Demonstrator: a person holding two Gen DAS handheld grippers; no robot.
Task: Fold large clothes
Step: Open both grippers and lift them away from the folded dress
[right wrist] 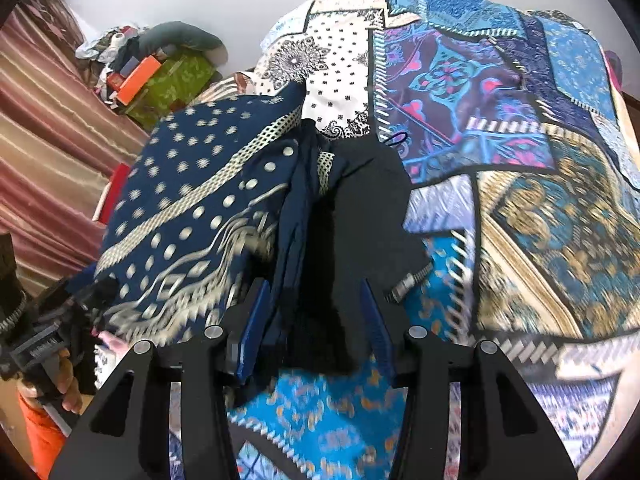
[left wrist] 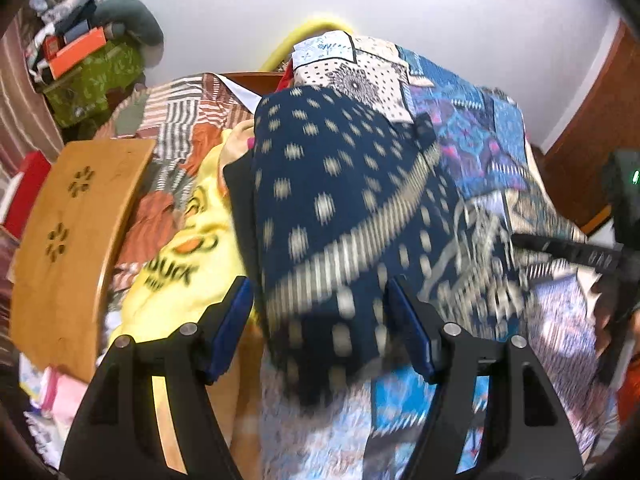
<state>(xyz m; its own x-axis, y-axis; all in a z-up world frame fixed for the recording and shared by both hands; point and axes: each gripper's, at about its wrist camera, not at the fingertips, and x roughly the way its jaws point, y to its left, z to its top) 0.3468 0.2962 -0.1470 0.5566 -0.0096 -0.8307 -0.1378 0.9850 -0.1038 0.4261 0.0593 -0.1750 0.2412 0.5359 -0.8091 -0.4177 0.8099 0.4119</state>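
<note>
A dark blue garment (left wrist: 336, 208) with cream dots and striped bands lies on a blue patchwork bedspread (left wrist: 472, 136). In the left wrist view my left gripper (left wrist: 322, 320) stands open with the garment's edge between its blue pads (left wrist: 232, 320), not pinched. In the right wrist view the garment (right wrist: 192, 216) shows a black inner part (right wrist: 360, 216) bunched in the middle. My right gripper (right wrist: 316, 320) is open around that bunched fabric. The right gripper also shows at the right edge of the left wrist view (left wrist: 568, 252).
A wooden lap table (left wrist: 76, 232) lies at the left, beside a yellow duck-print cloth (left wrist: 192, 248) and a striped sheet (left wrist: 176, 120). A green box (right wrist: 172, 84) with piled items stands at the back by a striped curtain (right wrist: 44, 128). A white wall is behind.
</note>
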